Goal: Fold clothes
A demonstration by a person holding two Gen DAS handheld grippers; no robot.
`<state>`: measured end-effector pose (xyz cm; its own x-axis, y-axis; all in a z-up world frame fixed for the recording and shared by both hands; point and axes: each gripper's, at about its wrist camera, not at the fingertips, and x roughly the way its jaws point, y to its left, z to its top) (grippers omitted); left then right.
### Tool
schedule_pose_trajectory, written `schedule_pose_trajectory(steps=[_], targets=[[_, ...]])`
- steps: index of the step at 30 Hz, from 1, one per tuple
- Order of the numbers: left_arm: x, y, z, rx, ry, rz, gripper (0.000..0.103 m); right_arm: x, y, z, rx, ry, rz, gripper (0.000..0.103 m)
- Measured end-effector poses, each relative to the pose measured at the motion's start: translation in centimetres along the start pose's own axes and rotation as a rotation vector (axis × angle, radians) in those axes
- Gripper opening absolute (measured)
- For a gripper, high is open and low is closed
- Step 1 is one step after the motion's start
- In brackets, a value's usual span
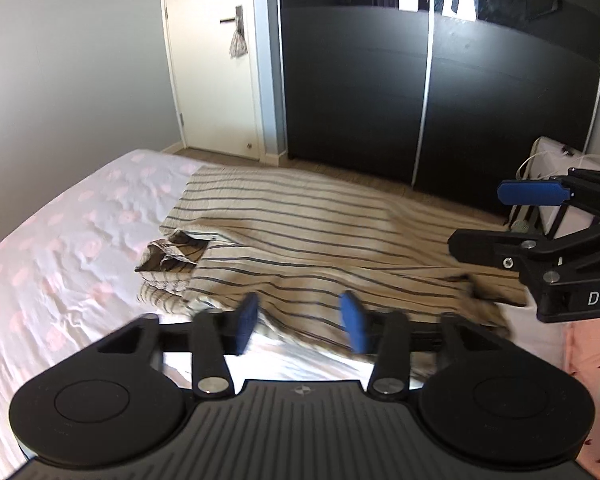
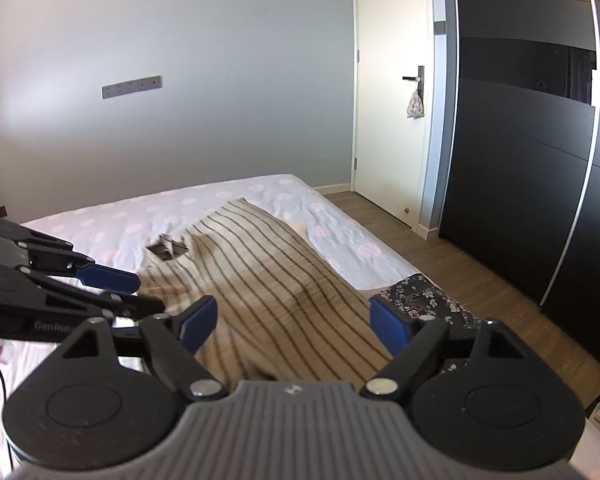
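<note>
Although the striped garment (image 1: 300,240) lies flat on the bed (image 1: 72,240), its folding looks only part done. It is a beige piece with thin dark stripes, spread lengthwise over the polka-dot sheet, and it shows as a long, fairly narrow panel, which suggests the sides are already turned in. Its collar (image 1: 176,254) sits bunched at the left edge in the left wrist view, and a dark patterned lining shows there. The near hem is rumpled and blurred, so its exact lie cannot be told. What seems left is to bring one end over the other and smooth the result.

The left hand-held gripper (image 1: 300,322) hangs just above the near edge of the garment with its blue pads apart and nothing between them. The right hand-held gripper (image 2: 292,324) is spread wider over the cloth, and it too holds nothing. Neither pad visibly presses on the fabric. Each gripper shows in the other's view, so the two sit close side by side.

A second garment, a dark floral cloth (image 2: 424,298), lies at the right edge of the bed just beside the striped one and looks not yet folded. Beyond the bed are a wood floor, a white door (image 2: 388,120) with a small pouch on its handle, and a black sliding wardrobe (image 1: 420,80).
</note>
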<state>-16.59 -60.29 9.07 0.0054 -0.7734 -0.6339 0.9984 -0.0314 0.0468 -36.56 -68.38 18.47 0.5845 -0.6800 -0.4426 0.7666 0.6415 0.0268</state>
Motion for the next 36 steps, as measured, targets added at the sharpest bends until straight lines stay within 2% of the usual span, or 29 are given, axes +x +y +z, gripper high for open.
schedule_pose_trajectory(steps=[2,4,8,12,15,19,22,28,36], targets=[[-1.3,-0.7,-0.6,0.008,-0.017,0.011,0.054,-1.7,0.4,-0.3,0.020,-0.019,-0.005,0.089],[-2.5,-1.4,-1.3,0.018,-0.034,0.033,0.060,-3.2,0.7,-0.6,0.060,-0.036,-0.001,0.096],[-5.0,-2.2,-2.6,-0.016,-0.087,0.070,0.070,-6.0,1.5,-1.4,0.079,-0.076,-0.009,0.097],[-7.1,-3.0,-3.6,-0.057,-0.112,0.104,0.071,-8.3,2.5,-2.1,0.045,-0.103,-0.036,0.100],[-8.5,-3.7,-4.5,-0.074,-0.135,0.148,0.071,-10.0,2.9,-2.8,0.036,-0.122,-0.025,0.101],[-10.4,-4.9,-5.9,-0.127,-0.175,0.208,0.071,-11.6,3.1,-3.8,0.044,-0.113,-0.028,0.101],[-11.4,-5.6,-6.8,-0.144,-0.183,0.210,0.071,-12.5,3.3,-4.7,0.044,-0.103,-0.021,0.101],[-12.4,-7.6,-8.4,-0.113,-0.187,0.210,0.071,-13.9,3.6,-6.7,0.050,-0.096,-0.024,0.101],[-12.3,-8.9,-10.6,-0.172,-0.168,0.238,0.071,-15.3,3.6,-8.5,0.049,-0.081,-0.001,0.101]])
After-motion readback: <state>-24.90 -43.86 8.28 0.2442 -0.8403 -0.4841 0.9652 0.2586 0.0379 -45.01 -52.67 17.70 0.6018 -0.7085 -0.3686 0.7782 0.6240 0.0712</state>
